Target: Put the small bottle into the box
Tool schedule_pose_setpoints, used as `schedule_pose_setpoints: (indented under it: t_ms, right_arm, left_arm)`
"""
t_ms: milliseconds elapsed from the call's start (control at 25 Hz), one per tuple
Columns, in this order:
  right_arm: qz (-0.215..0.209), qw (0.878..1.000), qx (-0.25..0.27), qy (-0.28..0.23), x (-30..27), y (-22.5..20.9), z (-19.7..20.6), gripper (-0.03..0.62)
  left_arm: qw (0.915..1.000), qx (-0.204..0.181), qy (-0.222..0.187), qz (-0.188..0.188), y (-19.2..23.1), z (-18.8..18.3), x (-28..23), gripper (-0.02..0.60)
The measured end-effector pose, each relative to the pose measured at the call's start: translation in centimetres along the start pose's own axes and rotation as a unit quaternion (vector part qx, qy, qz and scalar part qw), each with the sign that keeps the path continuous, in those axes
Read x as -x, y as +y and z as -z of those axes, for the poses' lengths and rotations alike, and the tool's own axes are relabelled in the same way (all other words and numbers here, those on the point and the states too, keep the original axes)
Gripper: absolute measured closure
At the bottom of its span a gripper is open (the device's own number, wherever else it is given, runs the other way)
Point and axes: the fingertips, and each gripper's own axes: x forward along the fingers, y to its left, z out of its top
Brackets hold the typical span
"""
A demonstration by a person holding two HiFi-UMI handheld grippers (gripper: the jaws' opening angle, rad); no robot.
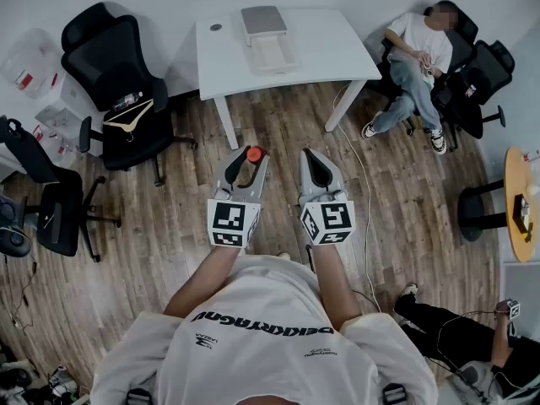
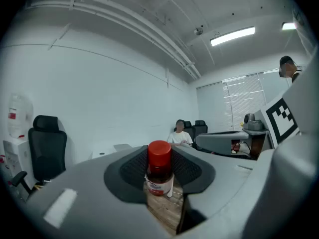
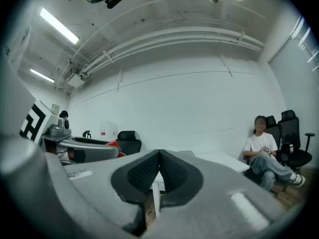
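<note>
Bottle (image 2: 159, 169), small, red cap, white label, gripped in left claw (image 1: 246, 159)

Small red-capped bottle (image 2: 159, 172): red cap, contents apparently dark brown, white label with red print. Left gripper (image 1: 246, 152) and right gripper (image 1: 312, 154): grey bodies, black dimpled pads, black-and-white square markers on each cube. Rectangular white table (image 1: 337, 53): plain white. Pale grey box (image 1: 268, 40): unpatterned. Plank floor (image 1: 169, 226): brown wood grain.

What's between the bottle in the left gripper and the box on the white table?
In the head view, only bare wood floor and the near edge of the table separate the bottle from the box.
</note>
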Motion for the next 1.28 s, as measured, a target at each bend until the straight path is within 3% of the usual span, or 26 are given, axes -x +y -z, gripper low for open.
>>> schedule_pose_setpoints:
  t_ms: [560,1280]
  right_arm:
    - [-0.039,0.999,0.004,-0.011,1.8,-1.5,0.0,0.594]
    - [-0.038,0.999,-0.01,-0.023,6.4,-4.3,0.0,0.594]
  left_arm:
    - [0.9998,-0.001,-0.003,-0.018,-3.3,0.0,-0.4,0.436]
    - [0.9991,0.001,-0.012,-0.04,-8.5,0.3,0.2,0.436]
